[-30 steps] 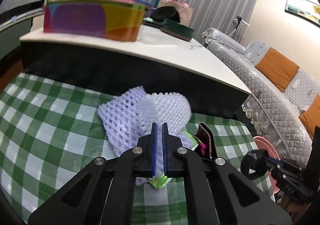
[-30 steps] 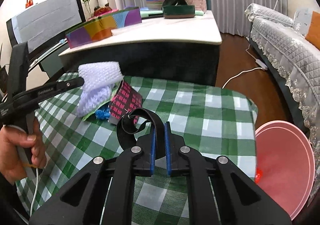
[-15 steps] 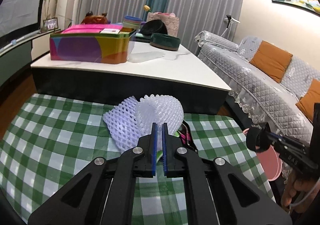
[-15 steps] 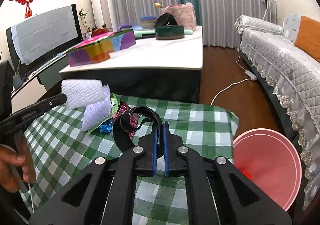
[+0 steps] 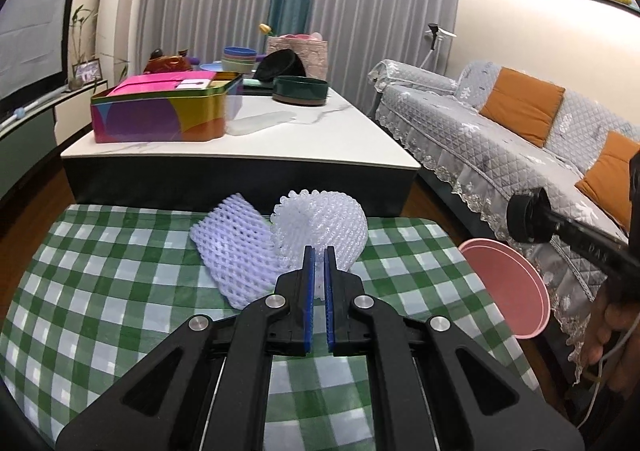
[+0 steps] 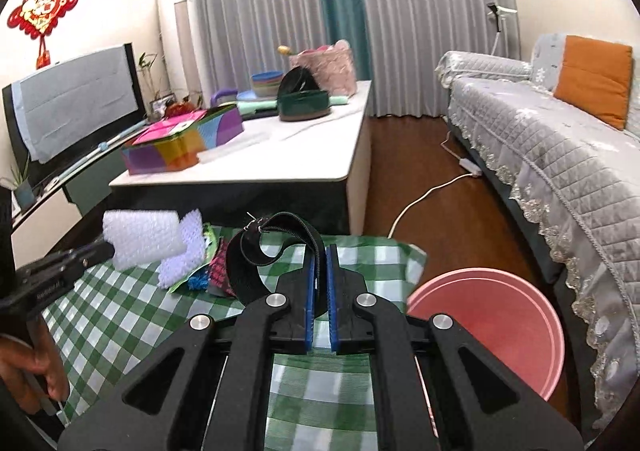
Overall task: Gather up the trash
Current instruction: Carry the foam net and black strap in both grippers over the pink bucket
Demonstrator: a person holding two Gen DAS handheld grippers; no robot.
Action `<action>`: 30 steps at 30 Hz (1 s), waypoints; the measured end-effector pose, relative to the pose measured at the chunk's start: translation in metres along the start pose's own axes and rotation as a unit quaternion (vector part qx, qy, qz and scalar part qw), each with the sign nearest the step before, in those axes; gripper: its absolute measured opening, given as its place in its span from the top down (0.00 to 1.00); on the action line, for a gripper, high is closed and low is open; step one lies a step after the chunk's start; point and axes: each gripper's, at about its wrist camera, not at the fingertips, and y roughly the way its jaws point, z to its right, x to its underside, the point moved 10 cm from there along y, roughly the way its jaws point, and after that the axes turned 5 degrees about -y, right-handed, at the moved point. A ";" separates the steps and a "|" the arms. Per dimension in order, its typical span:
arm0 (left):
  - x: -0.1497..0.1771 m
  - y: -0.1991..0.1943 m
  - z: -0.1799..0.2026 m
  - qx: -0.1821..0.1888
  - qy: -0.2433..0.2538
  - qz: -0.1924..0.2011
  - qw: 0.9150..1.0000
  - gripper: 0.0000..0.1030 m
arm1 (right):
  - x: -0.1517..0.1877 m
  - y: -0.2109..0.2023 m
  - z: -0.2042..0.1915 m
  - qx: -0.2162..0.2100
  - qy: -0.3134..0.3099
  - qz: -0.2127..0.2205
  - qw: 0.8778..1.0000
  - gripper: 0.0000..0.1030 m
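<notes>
Our left tool [image 5: 319, 251] pinches a white foam fruit net [image 5: 324, 227], our right tool [image 6: 320, 251] a looped black zipper strap [image 6: 276, 247], above the green-checked table [image 5: 100, 291].

Pale lettering runs along the side of the left claw [image 6: 86, 255] and the right claw [image 5: 532, 219], too small and blurred to read.

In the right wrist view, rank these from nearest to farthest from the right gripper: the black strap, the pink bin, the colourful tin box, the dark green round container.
1. black strap, clamped in the right gripper
2. pink bin, lower right, beside the checked cloth
3. colourful tin box, left on the white table
4. dark green round container, farther back on that table
</notes>
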 end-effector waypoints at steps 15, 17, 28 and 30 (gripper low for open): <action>0.005 -0.005 0.047 0.033 0.024 0.000 0.999 0.96 | -0.005 -0.031 0.051 0.051 0.017 0.018 0.998 0.94; 0.006 -0.004 0.051 0.037 0.026 -0.001 0.999 0.96 | -0.004 -0.032 0.057 0.056 0.020 0.017 0.998 0.94; 0.015 0.000 0.077 0.059 0.042 -0.007 0.997 0.96 | -0.004 -0.044 0.090 0.086 0.042 0.021 0.995 0.94; 0.016 0.001 0.080 0.062 0.043 -0.008 0.997 0.96 | -0.006 -0.047 0.096 0.093 0.044 0.023 0.994 0.94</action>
